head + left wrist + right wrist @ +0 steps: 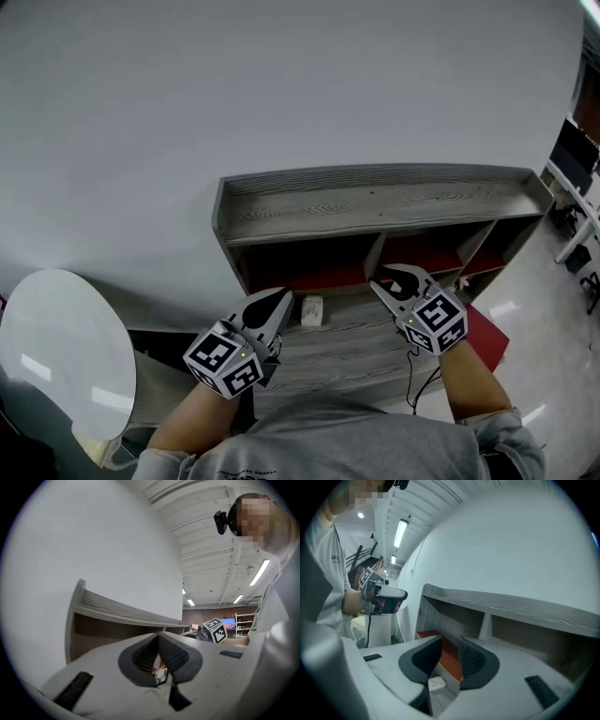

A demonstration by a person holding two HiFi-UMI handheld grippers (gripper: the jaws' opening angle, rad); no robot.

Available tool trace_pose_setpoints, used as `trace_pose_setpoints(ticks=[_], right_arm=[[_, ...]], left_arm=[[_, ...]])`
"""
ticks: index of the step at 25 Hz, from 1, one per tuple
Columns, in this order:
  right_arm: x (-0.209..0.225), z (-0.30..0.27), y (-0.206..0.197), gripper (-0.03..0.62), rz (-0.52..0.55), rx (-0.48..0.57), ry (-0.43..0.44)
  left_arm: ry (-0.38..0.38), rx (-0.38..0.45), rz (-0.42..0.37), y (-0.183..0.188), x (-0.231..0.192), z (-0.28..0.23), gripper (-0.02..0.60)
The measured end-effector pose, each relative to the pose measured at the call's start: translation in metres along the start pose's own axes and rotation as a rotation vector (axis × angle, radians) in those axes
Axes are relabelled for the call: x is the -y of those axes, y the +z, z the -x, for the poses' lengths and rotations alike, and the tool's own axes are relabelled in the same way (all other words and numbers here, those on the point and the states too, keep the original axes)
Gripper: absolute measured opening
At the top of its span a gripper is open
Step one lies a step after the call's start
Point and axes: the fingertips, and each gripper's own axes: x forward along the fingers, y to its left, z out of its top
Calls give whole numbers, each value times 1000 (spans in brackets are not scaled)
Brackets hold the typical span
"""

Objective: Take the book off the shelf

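A grey wooden shelf (375, 202) stands against the white wall. In its left compartment lies a red book (314, 277), which the right gripper view shows beyond the jaws as a red book (450, 662). My right gripper (401, 279) hovers in front of the middle divider and is open with a narrow gap; its pads hold nothing. In front of the left compartment my left gripper (272, 307) has its fingertips together, with nothing gripped. In its own view the left gripper (158, 637) points at the shelf.
A small white box (312, 310) with a printed picture sits on the grey lower board (347, 352) between the grippers. More red shows in the middle compartment (424, 255). A round white table (66, 347) is at the left, a red object (489, 337) at the right.
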Motion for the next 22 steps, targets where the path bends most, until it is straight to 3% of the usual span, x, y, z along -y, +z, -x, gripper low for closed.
trace_pose_setpoints(ticks=[5, 10, 16, 22], right_arm=[[-38, -30, 15, 66, -8, 29, 46], [-60, -48, 17, -11, -62, 76, 86], [-60, -53, 19, -4, -216, 177, 160], [-52, -51, 15, 2, -182, 176, 161]], left_arm=[[64, 9, 25, 0, -33, 46, 28], [125, 25, 36, -9, -54, 76, 28], [202, 56, 94, -26, -70, 100, 28], [210, 57, 79, -33, -69, 95, 28]])
